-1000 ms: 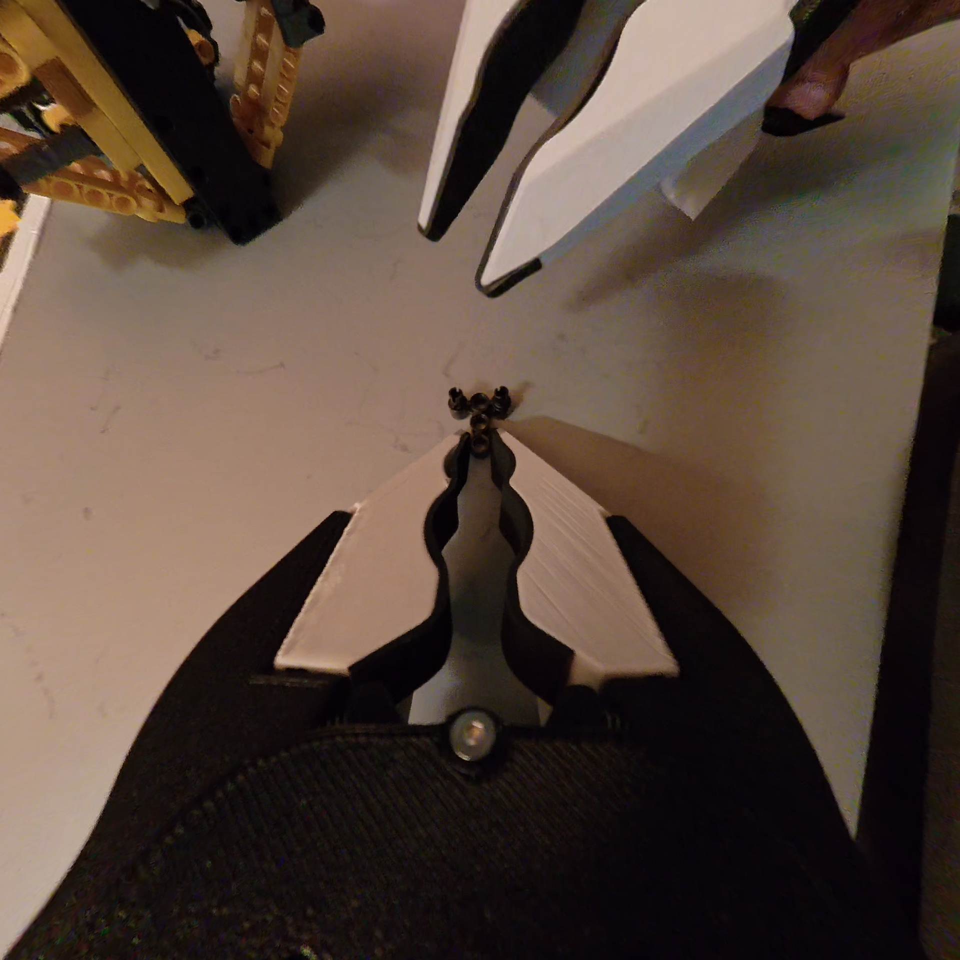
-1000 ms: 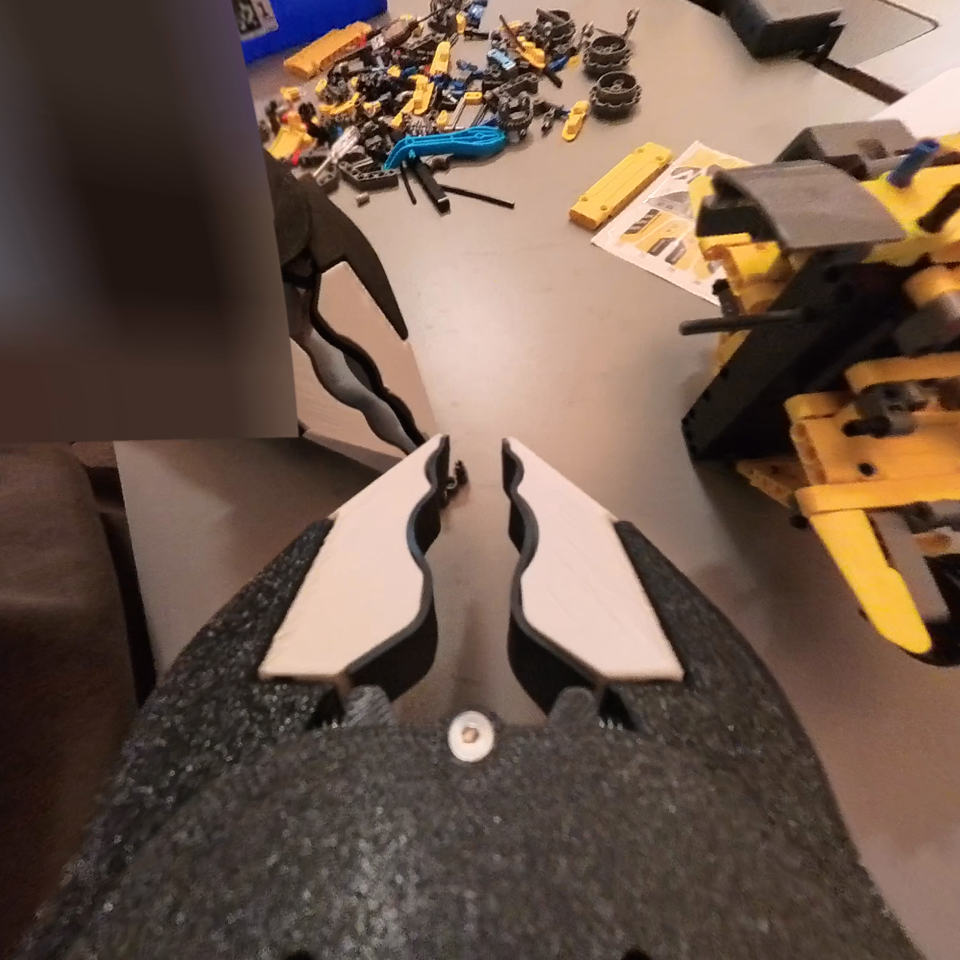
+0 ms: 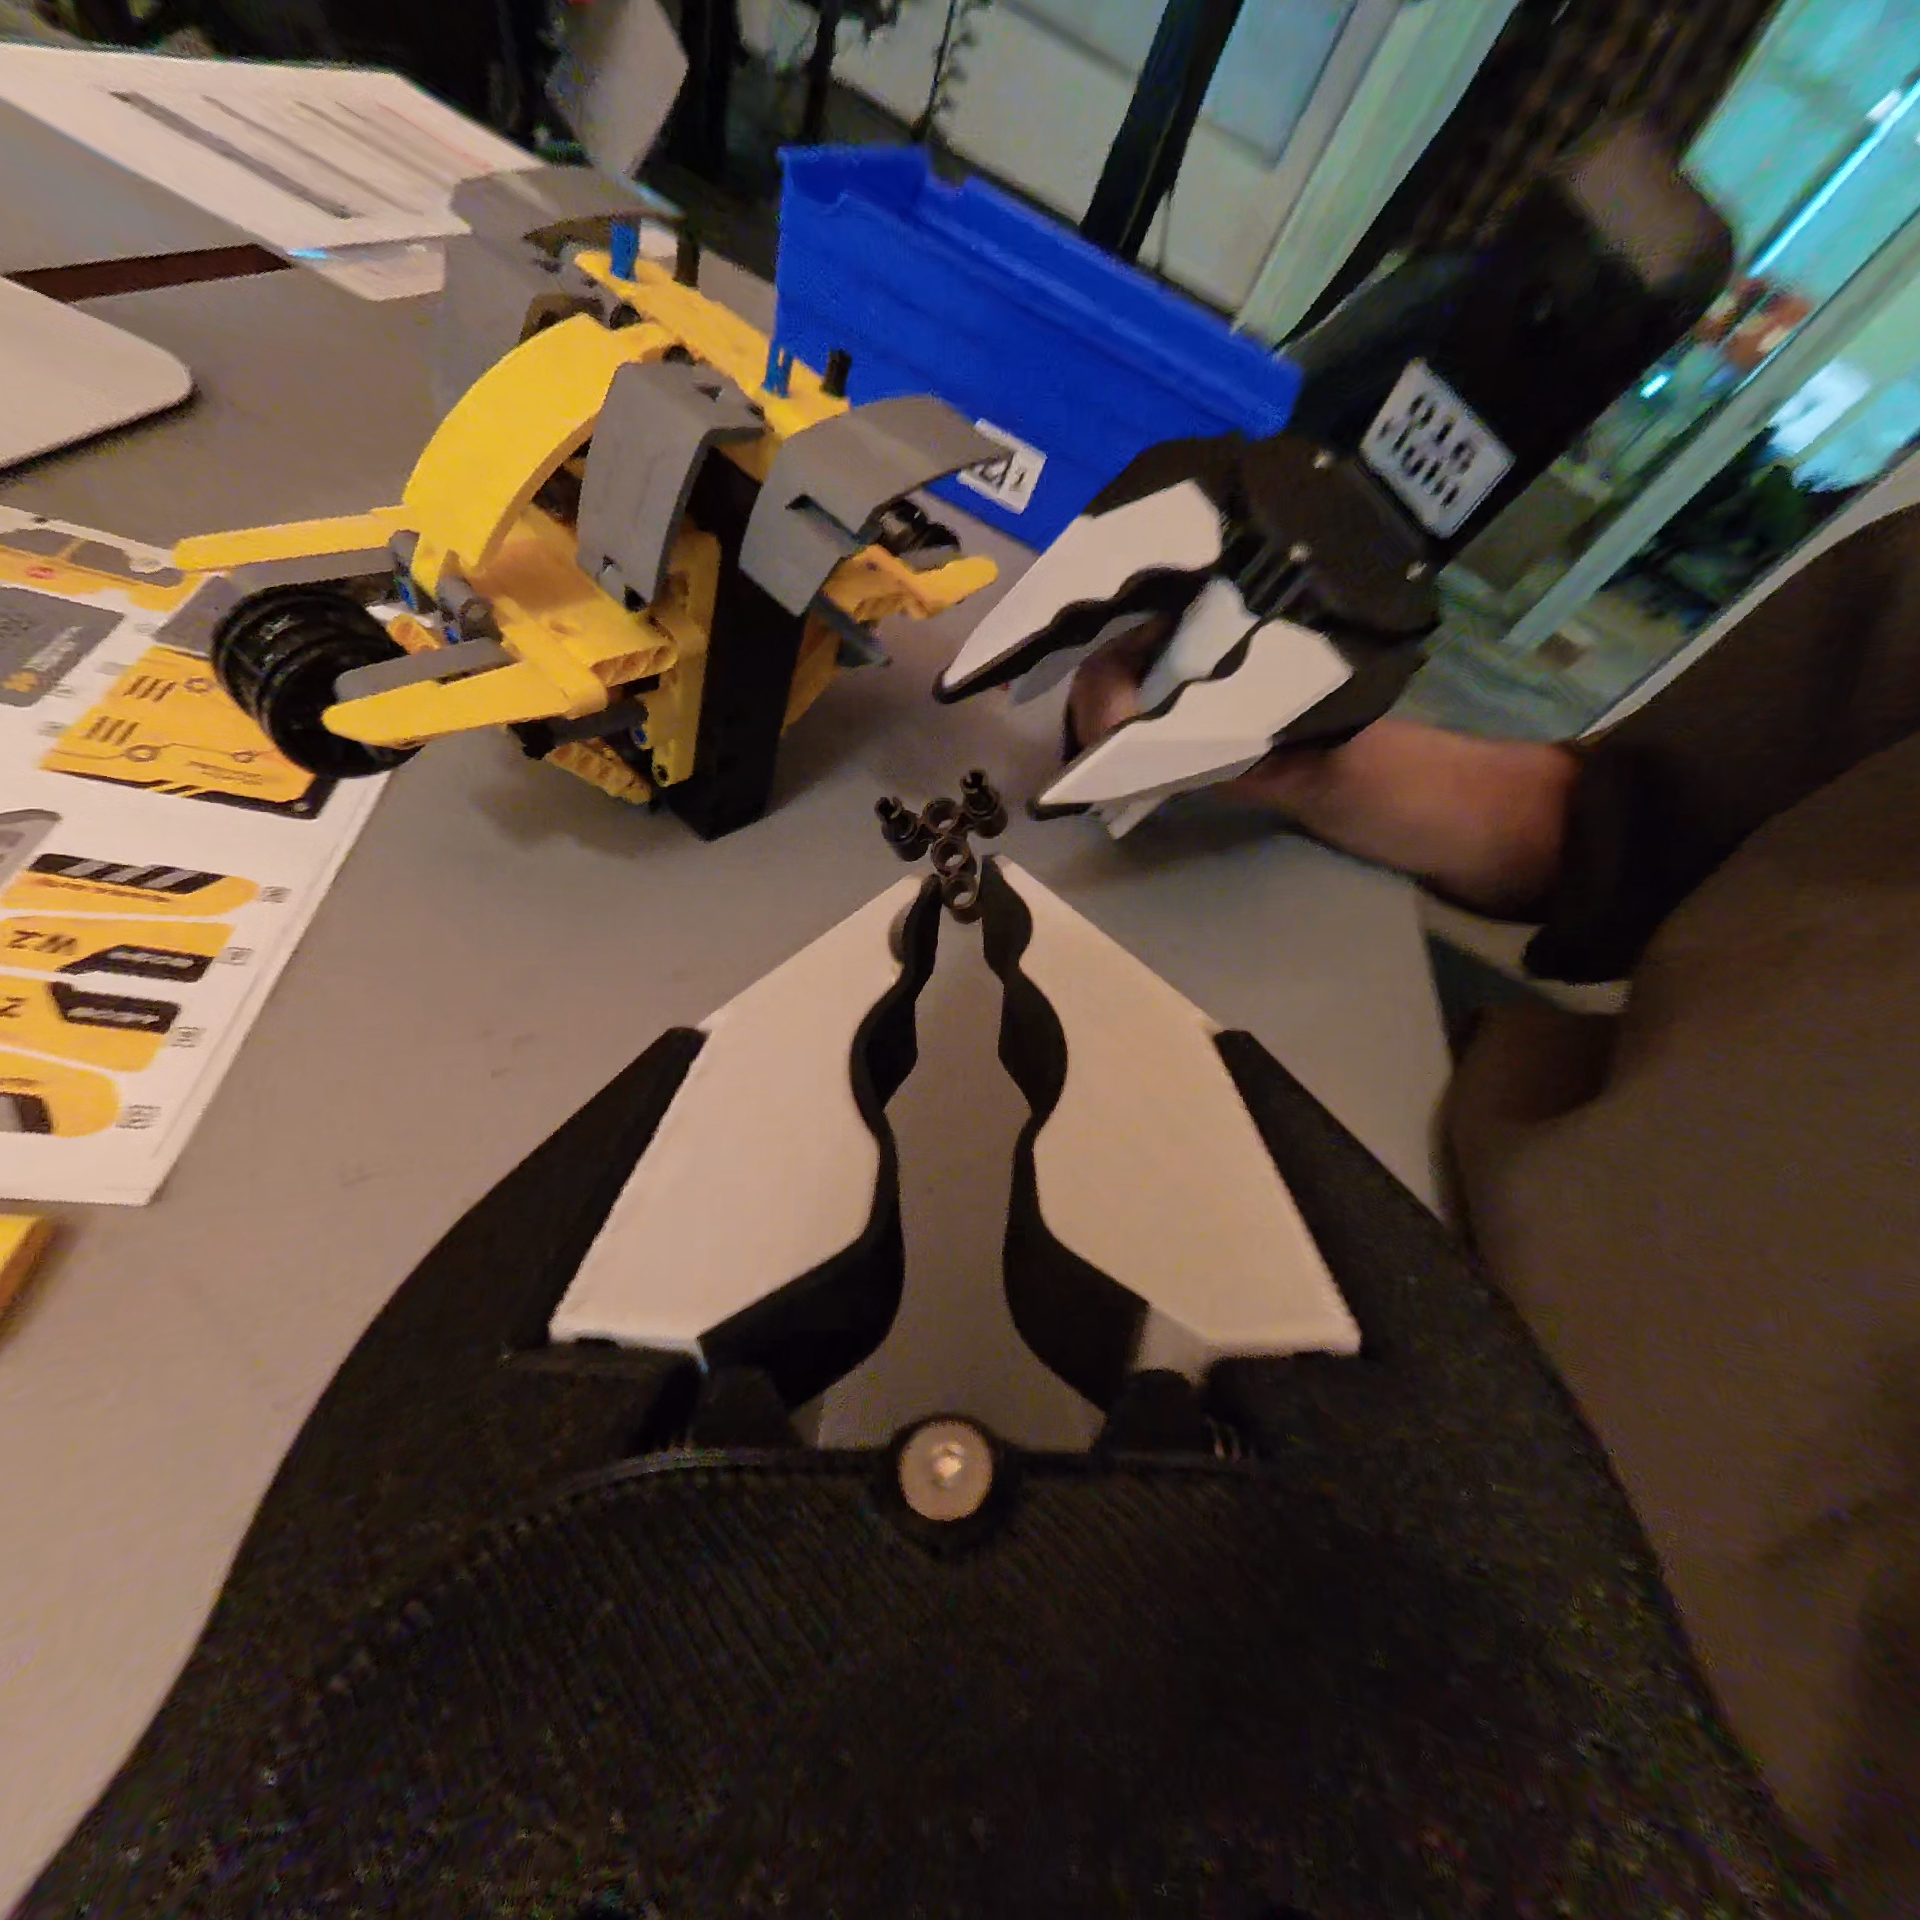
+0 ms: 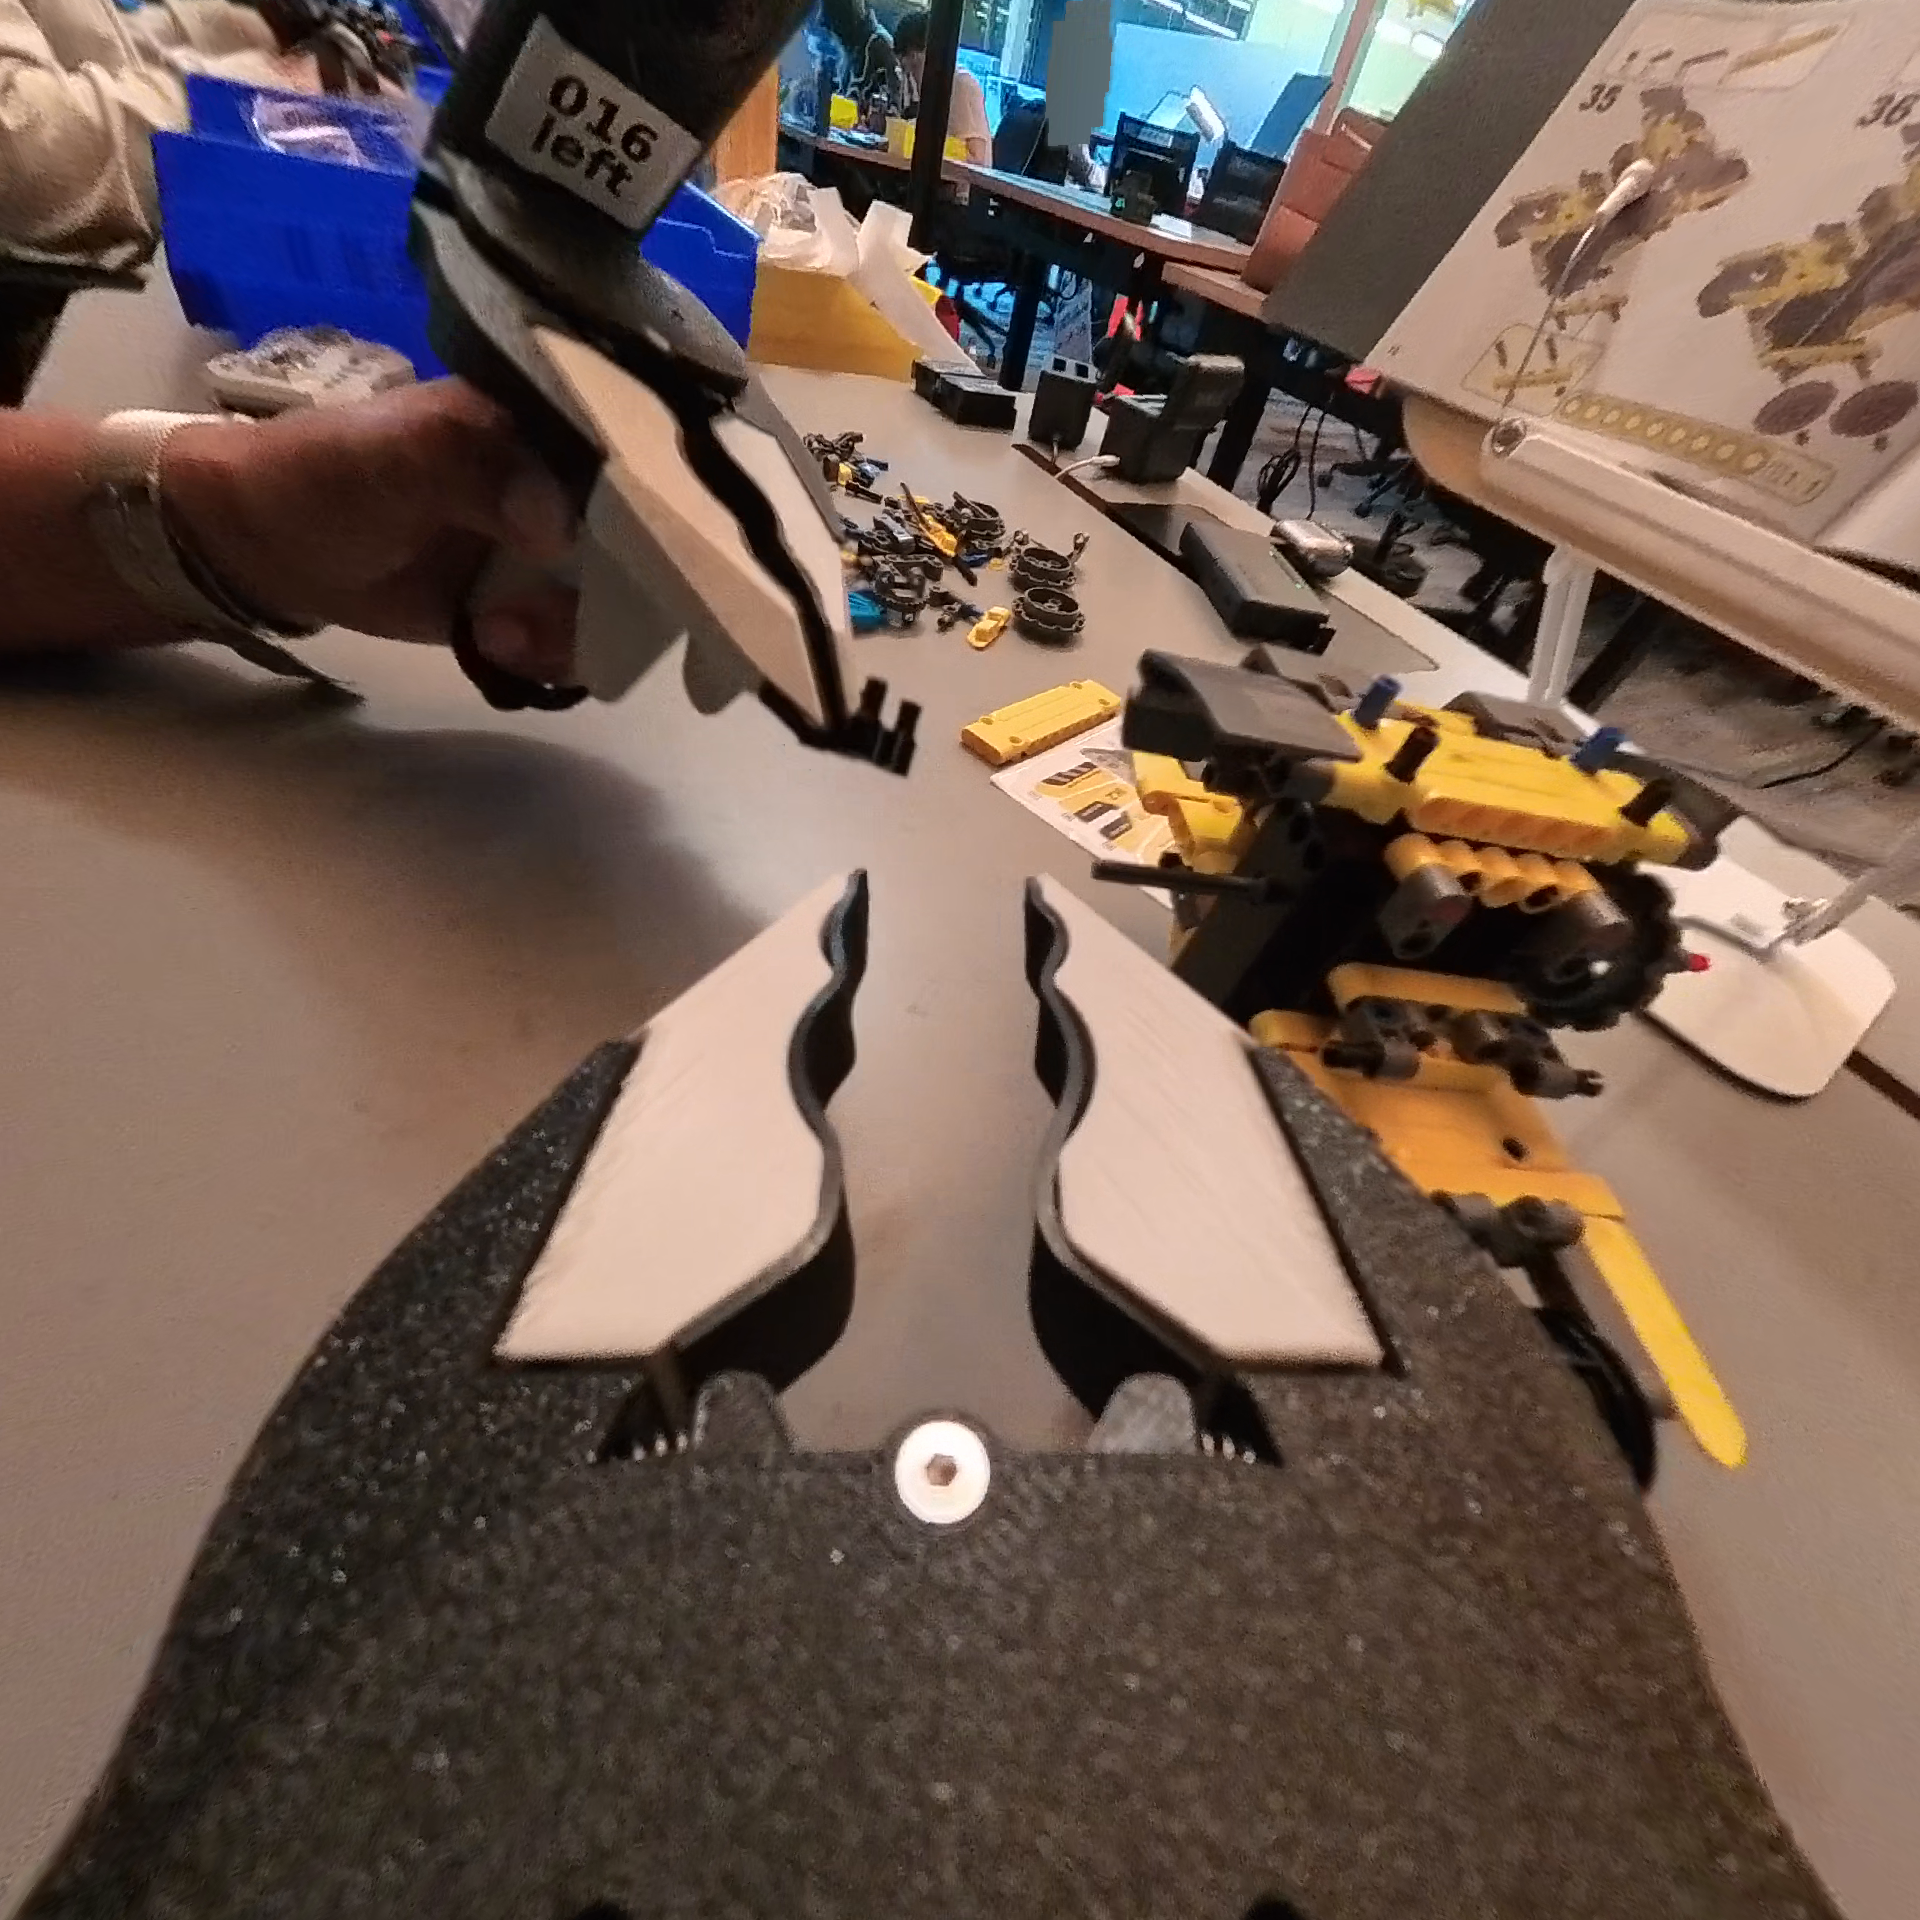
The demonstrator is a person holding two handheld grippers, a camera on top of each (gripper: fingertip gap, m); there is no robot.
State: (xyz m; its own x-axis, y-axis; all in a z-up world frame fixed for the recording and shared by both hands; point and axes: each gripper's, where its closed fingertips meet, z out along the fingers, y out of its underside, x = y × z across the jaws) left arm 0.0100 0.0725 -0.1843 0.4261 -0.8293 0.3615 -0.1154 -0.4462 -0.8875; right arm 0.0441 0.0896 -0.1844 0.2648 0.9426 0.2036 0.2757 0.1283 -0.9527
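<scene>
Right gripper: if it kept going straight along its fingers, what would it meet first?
Probably bare grey table first. The right gripper is open and empty. Beyond lies the pile of loose black and yellow building pieces; the yellow and black brick vehicle model sits off to its right. Depth is unclear.

Low opposing wrist views share model (image 3: 623, 582)

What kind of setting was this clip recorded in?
Probably a shared office or lab: desks with gear stretch behind, a half-built yellow brick vehicle sits on the grey table, and loose parts lie beside blue bins.
</scene>
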